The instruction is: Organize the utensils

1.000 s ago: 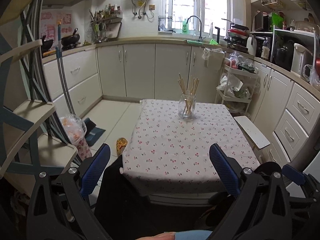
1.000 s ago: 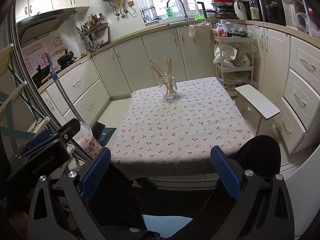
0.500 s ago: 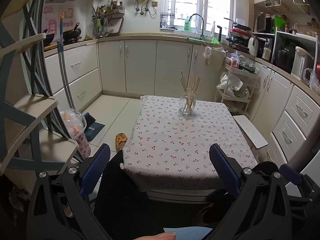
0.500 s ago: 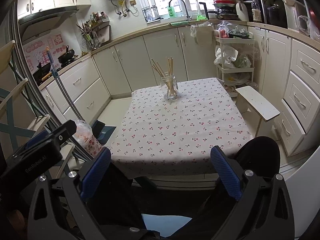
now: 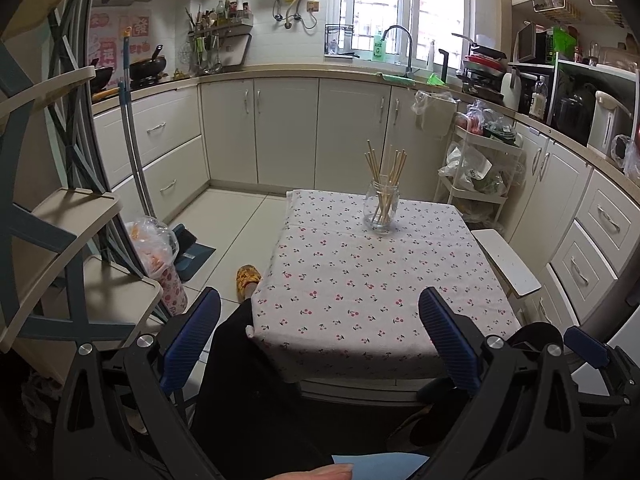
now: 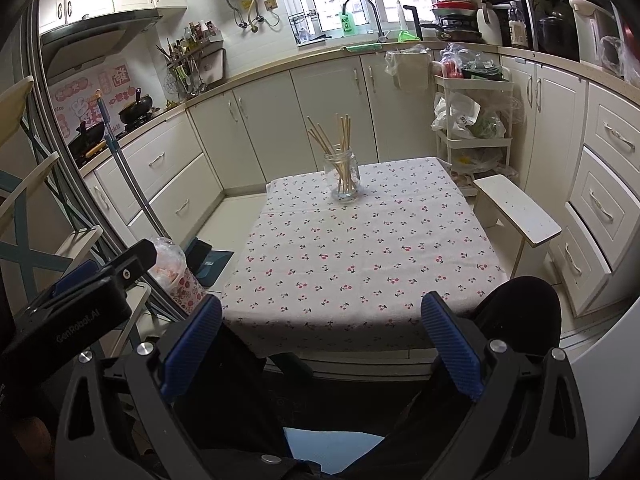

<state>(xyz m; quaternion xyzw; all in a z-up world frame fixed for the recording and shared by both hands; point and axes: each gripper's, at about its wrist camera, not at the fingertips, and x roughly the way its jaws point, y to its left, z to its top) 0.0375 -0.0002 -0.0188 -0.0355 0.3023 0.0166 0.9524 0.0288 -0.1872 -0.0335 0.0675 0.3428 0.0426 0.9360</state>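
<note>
A clear glass jar (image 5: 381, 210) stands near the far edge of a table with a cherry-print cloth (image 5: 360, 292). Several wooden chopsticks (image 5: 386, 172) stand in it, fanned out. The jar (image 6: 342, 178) and chopsticks (image 6: 338, 144) also show in the right wrist view. My left gripper (image 5: 320, 336) is open and empty, held back from the table's near edge. My right gripper (image 6: 322, 336) is open and empty, also short of the near edge. The left gripper's body (image 6: 80, 300) shows at the left of the right wrist view.
A white stool (image 5: 506, 262) stands by the table's right side. A wheeled rack with bags (image 5: 476, 160) is at the far right. Cabinets line the walls. A folding shelf (image 5: 52, 240), a mop handle (image 5: 134, 148) and a bagged bin (image 5: 160, 256) are at the left.
Both views have tilted up and drawn back slightly, so the table and jar sit a little lower in frame. Both grippers stay open and empty.
</note>
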